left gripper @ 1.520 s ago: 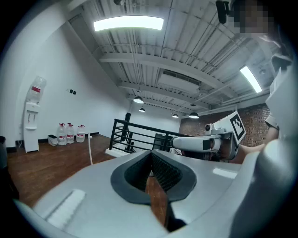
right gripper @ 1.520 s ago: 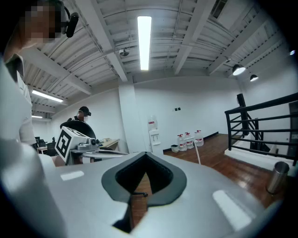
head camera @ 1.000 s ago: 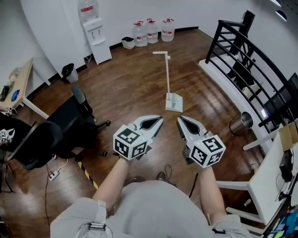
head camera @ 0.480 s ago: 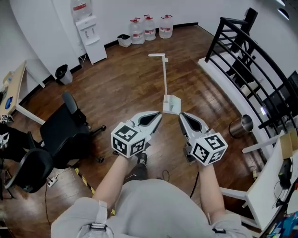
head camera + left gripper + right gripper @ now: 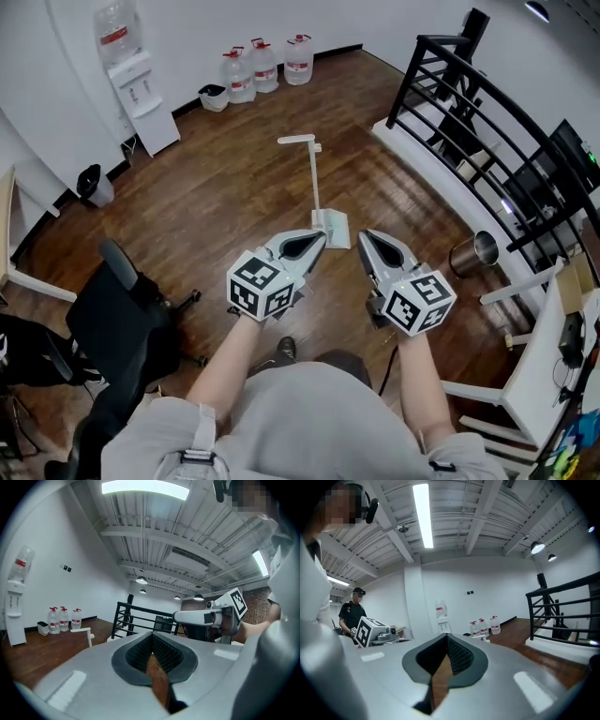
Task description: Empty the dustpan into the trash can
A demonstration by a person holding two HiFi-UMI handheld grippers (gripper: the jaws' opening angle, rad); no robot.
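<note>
Standing upright, the long-handled dustpan is white.

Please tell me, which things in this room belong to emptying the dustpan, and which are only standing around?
For the job:
dustpan
metal trash can beside the railing
left gripper and right gripper, both shut and empty

Only standing around:
office chair
water bottles
water dispenser
black bin

Left gripper and right gripper side by side, forearms extended, jaws closed (both empty)
</note>
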